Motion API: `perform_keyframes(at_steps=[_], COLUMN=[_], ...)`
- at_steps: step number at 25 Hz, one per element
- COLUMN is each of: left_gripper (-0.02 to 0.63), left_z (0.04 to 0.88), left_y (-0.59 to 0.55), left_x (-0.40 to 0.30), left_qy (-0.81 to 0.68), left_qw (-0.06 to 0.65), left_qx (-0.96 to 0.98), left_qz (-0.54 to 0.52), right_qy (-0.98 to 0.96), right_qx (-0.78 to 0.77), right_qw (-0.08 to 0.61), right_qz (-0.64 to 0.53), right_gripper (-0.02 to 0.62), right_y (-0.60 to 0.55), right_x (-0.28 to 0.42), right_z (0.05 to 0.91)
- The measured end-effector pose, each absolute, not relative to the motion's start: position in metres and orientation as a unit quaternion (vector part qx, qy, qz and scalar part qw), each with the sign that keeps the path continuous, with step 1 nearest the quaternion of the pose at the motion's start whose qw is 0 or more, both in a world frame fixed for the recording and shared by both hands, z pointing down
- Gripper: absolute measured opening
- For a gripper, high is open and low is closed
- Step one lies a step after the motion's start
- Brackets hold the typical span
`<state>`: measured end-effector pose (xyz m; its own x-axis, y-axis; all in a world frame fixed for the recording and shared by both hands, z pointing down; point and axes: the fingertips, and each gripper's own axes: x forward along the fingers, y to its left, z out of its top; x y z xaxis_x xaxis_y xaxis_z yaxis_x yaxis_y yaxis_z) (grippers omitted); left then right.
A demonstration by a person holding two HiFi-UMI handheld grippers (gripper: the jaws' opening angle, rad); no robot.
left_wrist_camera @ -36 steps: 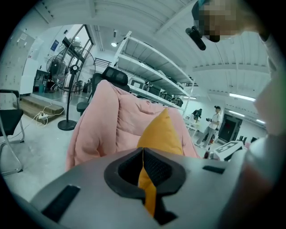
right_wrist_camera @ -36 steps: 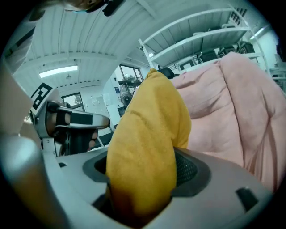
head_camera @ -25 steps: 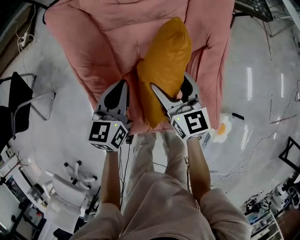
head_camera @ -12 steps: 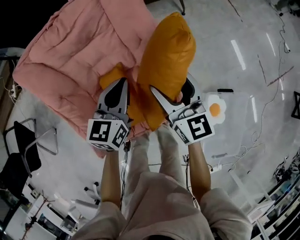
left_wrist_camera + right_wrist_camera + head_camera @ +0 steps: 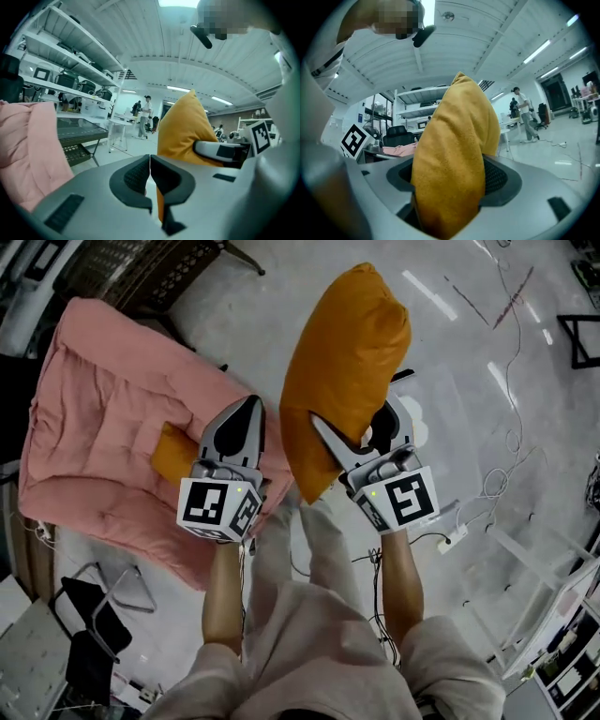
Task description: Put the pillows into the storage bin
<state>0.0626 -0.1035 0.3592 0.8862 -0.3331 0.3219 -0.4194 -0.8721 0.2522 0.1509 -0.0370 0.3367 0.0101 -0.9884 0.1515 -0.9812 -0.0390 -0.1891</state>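
**Above the floor, off the pink cushion's right edge: one pillow in carry, bin not in sight**

Holds the orange pillow (image 5: 342, 352) in the right hand-held gripper (image 5: 352, 423), pinched near its lower end, jaws spread wide around the stuffing with the pads pressing in from both sides. Carries it upright over bare floor (image 5: 469, 381), clear of the pink cushion (image 5: 103, 399) and touching nothing else. Shows the same from the right gripper view: fabric bulging out between the jaws of the right hand-held gripper (image 5: 450, 173) and filling the gap.

Keeps the left hand-held gripper (image 5: 246, 409) closed and empty, jaws meeting tip to tip with nothing between them, as the left gripper view confirms (image 5: 150, 161). Hovers it just over the cushion's right edge, close to a second orange pillow (image 5: 173, 454) lying there.

Looks like the carry step: one pillow lifted, not yet delivered, the other untouched. Shows no storage bin in any view, so cannot place it.

Calls next for finding the bin, bringing the held pillow above its opening, lowering it and spreading the jaws to let go; then for going back to the cushion for the second pillow. Risks a slip, given a soft load gripped at one end only.
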Motion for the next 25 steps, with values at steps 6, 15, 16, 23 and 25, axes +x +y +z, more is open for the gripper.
perform_keyframes(at_steps=[6, 15, 16, 23, 25], left_gripper=[0.012, 0.012, 0.012, 0.012, 0.012], left_z=[0.374, 0.408, 0.412, 0.450, 0.463], left_y=[-0.033, 0.073, 0.082, 0.118, 0.121], left_x=[0.166, 0.269, 0.277, 0.307, 0.311], left_qy=[-0.102, 0.022, 0.033, 0.072, 0.077], left_qw=[0.157, 0.157, 0.156, 0.158, 0.159], left_qx=[0.970, 0.969, 0.968, 0.959, 0.956], left_qz=[0.156, 0.189, 0.193, 0.225, 0.233], right_qy=[0.609, 0.481, 0.467, 0.404, 0.397], right_qx=[-0.781, -0.859, -0.866, -0.883, -0.879], right_qw=[0.010, 0.002, 0.001, -0.010, -0.019], right_qz=[-0.137, -0.177, -0.182, -0.240, -0.262], right_gripper=[0.359, 0.359, 0.360, 0.360, 0.360], right_y=[0.059, 0.200, 0.214, 0.274, 0.281], right_x=[0.248, 0.336, 0.343, 0.378, 0.384], right_z=[0.359, 0.409, 0.417, 0.493, 0.525])
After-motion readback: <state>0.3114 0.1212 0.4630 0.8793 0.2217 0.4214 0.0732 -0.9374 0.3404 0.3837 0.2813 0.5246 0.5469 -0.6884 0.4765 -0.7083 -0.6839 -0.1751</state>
